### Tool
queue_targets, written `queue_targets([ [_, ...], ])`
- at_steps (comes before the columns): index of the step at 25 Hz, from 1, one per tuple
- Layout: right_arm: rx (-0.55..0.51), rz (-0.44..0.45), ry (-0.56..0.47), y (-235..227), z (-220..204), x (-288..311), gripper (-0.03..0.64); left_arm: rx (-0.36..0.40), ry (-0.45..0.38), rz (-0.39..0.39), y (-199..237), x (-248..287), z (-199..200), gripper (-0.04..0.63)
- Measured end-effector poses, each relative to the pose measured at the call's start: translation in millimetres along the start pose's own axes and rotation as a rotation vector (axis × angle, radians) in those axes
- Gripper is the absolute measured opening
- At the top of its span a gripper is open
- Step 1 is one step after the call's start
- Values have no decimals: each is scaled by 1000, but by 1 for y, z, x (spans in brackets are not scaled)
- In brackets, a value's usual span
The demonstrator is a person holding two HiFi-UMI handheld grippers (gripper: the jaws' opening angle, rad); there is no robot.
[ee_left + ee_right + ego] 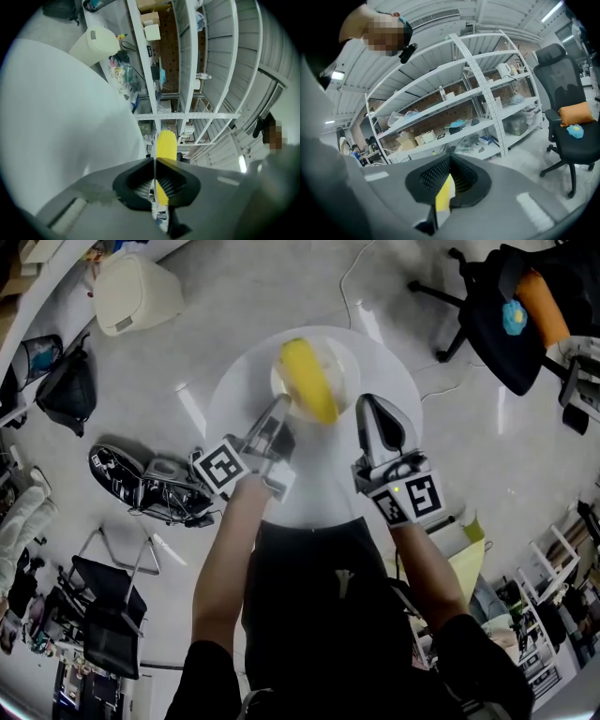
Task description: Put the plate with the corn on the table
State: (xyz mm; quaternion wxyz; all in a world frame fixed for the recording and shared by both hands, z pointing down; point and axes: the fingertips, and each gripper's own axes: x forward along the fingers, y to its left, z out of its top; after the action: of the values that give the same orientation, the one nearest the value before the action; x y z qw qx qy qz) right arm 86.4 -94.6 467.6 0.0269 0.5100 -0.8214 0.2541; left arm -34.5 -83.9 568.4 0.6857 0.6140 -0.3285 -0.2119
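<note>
A yellow corn cob (310,379) lies on a small white plate (343,373) over the far half of the round white table (242,401). Whether the plate rests on the table I cannot tell. My left gripper (279,411) is shut on the plate's near-left rim. In the left gripper view the plate's thin edge runs between the pressed jaws of the left gripper (153,161), with the corn (166,144) beyond. My right gripper (367,406) sits at the plate's right rim, shut. The right gripper view shows corn (443,197) and a white sliver of plate between its fingers.
Around the table on the floor are a white bin (136,292), a black bag (67,390), a dark machine (150,486) and a black office chair (506,320) with an orange cushion. Tall white shelving (487,108) stands beyond.
</note>
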Motion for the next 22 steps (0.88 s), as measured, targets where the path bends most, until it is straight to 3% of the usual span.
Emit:
queue_targets([
  [22, 16, -5, 27, -20, -22, 2, 9, -11, 2, 0, 29, 20, -5, 18],
])
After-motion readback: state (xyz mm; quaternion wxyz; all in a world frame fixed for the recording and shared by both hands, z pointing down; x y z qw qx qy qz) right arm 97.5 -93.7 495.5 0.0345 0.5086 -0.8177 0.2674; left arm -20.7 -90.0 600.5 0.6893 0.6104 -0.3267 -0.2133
